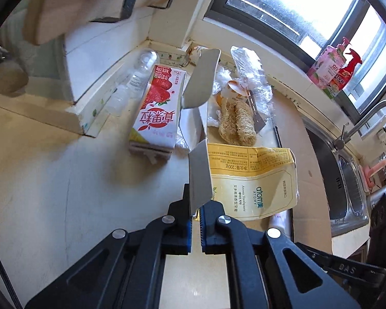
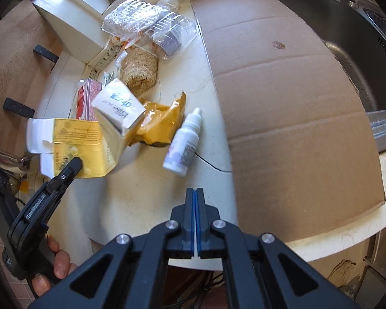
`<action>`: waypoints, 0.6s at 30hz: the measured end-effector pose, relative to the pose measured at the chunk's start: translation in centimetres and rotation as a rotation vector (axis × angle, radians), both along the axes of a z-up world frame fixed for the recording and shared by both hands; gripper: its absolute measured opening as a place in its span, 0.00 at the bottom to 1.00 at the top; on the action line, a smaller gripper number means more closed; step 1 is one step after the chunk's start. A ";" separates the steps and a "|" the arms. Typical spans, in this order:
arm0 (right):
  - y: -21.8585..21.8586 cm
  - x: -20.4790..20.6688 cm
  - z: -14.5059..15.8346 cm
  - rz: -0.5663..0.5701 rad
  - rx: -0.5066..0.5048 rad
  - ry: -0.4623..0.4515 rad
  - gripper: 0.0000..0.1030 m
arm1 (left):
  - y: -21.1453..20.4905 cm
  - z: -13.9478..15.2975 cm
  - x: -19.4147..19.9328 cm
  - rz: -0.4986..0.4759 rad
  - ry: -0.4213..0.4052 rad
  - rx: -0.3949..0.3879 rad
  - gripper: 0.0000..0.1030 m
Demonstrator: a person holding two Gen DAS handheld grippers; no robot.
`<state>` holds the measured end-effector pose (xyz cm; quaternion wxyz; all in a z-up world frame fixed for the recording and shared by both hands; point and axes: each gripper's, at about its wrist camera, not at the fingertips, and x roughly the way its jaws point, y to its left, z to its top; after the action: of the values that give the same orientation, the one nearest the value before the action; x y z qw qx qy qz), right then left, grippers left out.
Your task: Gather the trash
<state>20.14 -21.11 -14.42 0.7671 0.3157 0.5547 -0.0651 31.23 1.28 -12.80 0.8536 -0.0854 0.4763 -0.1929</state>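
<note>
My left gripper (image 1: 196, 212) is shut on a yellow toothpaste box (image 1: 252, 180) and holds it above the counter; in the right wrist view the same gripper (image 2: 76, 166) pinches that box (image 2: 77, 144), which has a white tube box (image 2: 118, 105) sticking out of it. My right gripper (image 2: 195, 193) is shut and empty, just in front of a small white dropper bottle (image 2: 184, 141) lying on the counter. A red strawberry milk carton (image 1: 157, 110), a loofah scrubber (image 1: 236, 123), a clear plastic bottle (image 1: 133, 79), an orange wrapper (image 2: 159, 121) and clear plastic packaging (image 2: 151, 25) lie nearby.
A flat cardboard sheet (image 2: 283, 103) covers the counter beside the steel sink (image 2: 360, 33). A tap (image 1: 360, 126) stands by the sink. Pink and red spray bottles (image 1: 332, 69) stand on the window sill. Wall cupboards (image 1: 90, 5) hang above the corner.
</note>
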 end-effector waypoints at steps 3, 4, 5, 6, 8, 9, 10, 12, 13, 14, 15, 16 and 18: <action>-0.5 -0.2 -0.5 -0.033 0.084 -0.001 0.01 | 1.3 0.9 -2.0 0.024 -0.017 -0.002 0.02; -0.8 -0.2 -0.6 -0.047 0.108 -0.006 0.03 | 1.8 1.0 -2.5 0.035 -0.015 -0.006 0.02; -0.8 -0.2 -0.7 -0.061 0.122 -0.010 0.05 | 2.3 1.1 -2.9 0.043 -0.012 -0.010 0.02; -1.1 -0.1 -0.8 -0.078 0.131 -0.013 0.10 | 2.9 1.3 -3.5 0.056 -0.011 -0.013 0.02; -1.4 0.1 -0.7 -0.103 0.127 -0.015 0.21 | 3.8 1.6 -4.4 0.068 -0.013 -0.014 0.02; -1.5 0.4 -0.6 -0.111 0.120 -0.020 0.26 | 4.4 1.6 -4.9 0.075 -0.014 -0.013 0.02; -1.6 0.7 -0.4 -0.116 0.108 -0.022 0.28 | 4.8 1.7 -5.2 0.080 -0.013 -0.013 0.02; -1.9 1.2 0.0 -0.123 0.082 -0.019 0.33 | 5.6 1.6 -5.5 0.091 -0.004 -0.019 0.02; -2.0 1.4 0.1 -0.127 0.068 -0.015 0.35 | 6.0 1.5 -5.6 0.099 0.000 -0.021 0.02; -2.2 1.5 0.2 -0.132 0.050 -0.006 0.35 | 6.4 1.6 -5.7 0.107 0.002 -0.024 0.02; -2.3 1.8 0.2 -0.136 0.034 0.008 0.35 | 6.7 1.5 -5.8 0.112 0.002 -0.027 0.02; -2.5 2.0 0.1 -0.137 0.027 0.015 0.35 | 6.8 1.6 -5.9 0.115 0.003 -0.029 0.02; -2.7 2.4 0.2 -0.137 0.001 0.027 0.35 | 7.3 1.7 -6.1 0.119 -0.006 -0.027 0.02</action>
<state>22.56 -23.86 -14.27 0.7531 0.3524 0.5421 -0.1216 25.14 8.60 -11.11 0.8638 -0.1243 0.4652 -0.1484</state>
